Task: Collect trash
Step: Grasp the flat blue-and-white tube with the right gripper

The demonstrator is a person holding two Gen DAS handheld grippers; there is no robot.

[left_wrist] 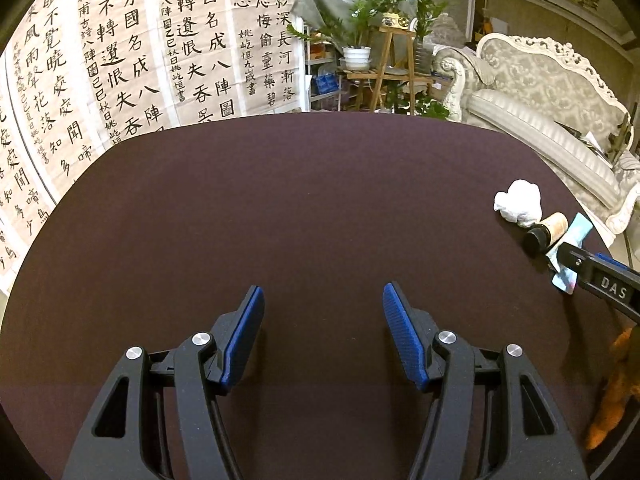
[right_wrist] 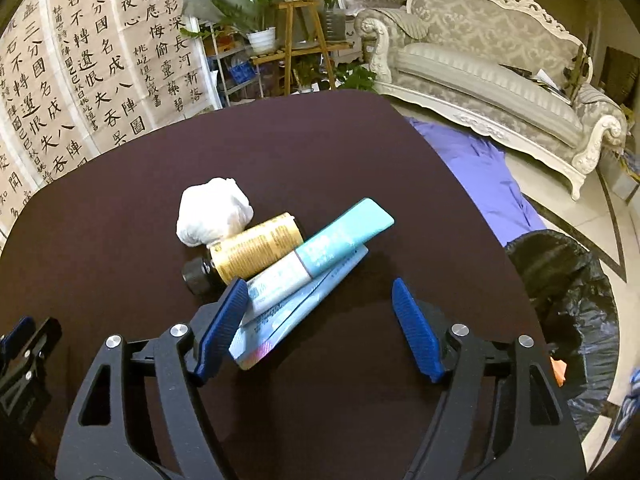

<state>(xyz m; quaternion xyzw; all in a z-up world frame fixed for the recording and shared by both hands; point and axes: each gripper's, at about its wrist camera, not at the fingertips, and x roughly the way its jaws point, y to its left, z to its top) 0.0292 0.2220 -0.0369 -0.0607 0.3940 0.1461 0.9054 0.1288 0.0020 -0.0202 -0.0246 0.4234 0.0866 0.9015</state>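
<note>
1. Trash sits in a tight cluster on the dark table [right_wrist: 120,280], toward its right side: a crumpled white tissue [right_wrist: 214,212], a gold bottle [right_wrist: 256,248] with a black cap lying on its side, a teal tube [right_wrist: 320,252] resting across a flat teal packet [right_wrist: 288,320].
2. Your right gripper [right_wrist: 318,328] has its jaws spread wide, holding nothing; its left pad [right_wrist: 222,328] sits against the near end of the tube and packet, while the right pad stands over bare tabletop.
3. Your left gripper [left_wrist: 323,336] is also wide open and empty, over bare table well to the left of the cluster.
4. The table's right edge runs close past the trash; just beyond it, a black bag-lined bin [right_wrist: 568,300] stands on the floor with a purple cloth [right_wrist: 480,176] lying behind it.
5. Beyond the far edge are calligraphy sheets [left_wrist: 120,60], potted plants on a wooden stand [left_wrist: 384,40] and an ornate sofa [right_wrist: 480,60].
6. The tissue touches the bottle, and the bottle lies just beside the tube.
</note>
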